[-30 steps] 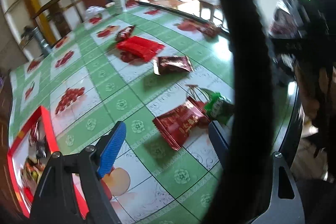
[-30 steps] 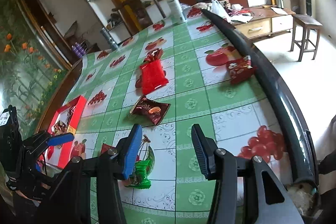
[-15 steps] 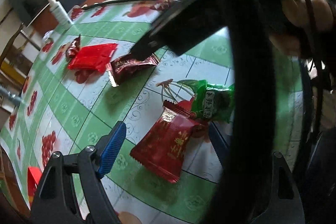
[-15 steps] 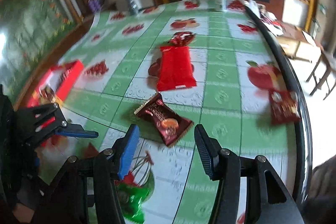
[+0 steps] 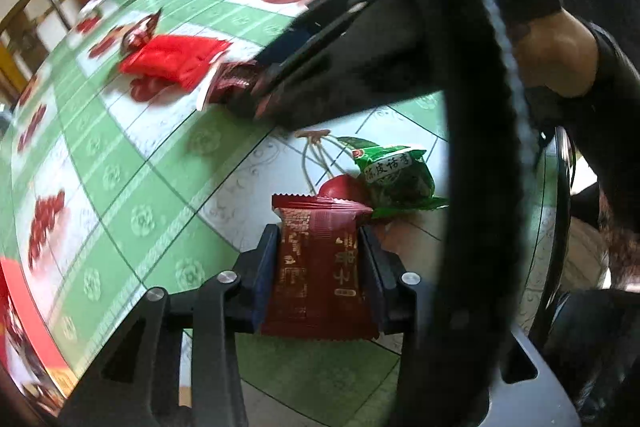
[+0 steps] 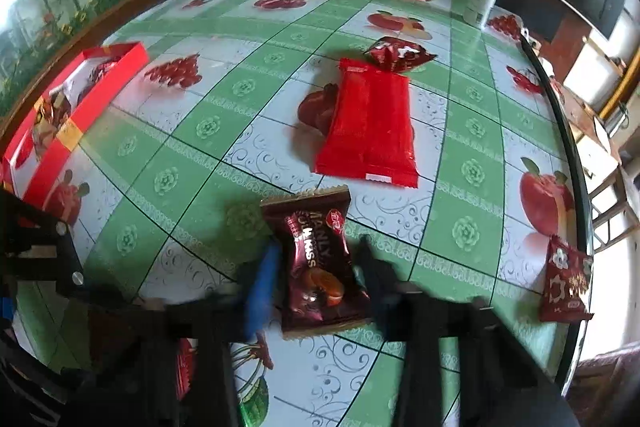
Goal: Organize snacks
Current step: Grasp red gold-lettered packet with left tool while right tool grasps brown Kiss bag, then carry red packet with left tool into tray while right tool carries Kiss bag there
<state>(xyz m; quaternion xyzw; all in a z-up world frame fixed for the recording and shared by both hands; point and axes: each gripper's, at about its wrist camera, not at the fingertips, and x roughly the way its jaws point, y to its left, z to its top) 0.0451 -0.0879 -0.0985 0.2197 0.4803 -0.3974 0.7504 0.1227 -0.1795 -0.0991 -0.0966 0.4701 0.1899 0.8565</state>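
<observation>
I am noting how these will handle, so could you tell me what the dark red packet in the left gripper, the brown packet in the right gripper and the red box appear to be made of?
Dark red packet: probably thin plastic film, fairly matte, with a zigzag sealed edge.
Brown packet: glossy film, possibly foil-lined; it shows highlights and creases.
Red box: apparently printed cardboard with straight, stiff walls.

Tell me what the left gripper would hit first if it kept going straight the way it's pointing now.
The left gripper is already clamped on the dark red snack packet, so pushing on would likely press that packet into the green tablecloth. Just beyond its top edge lies the green packet, though depth is hard to judge.
</observation>
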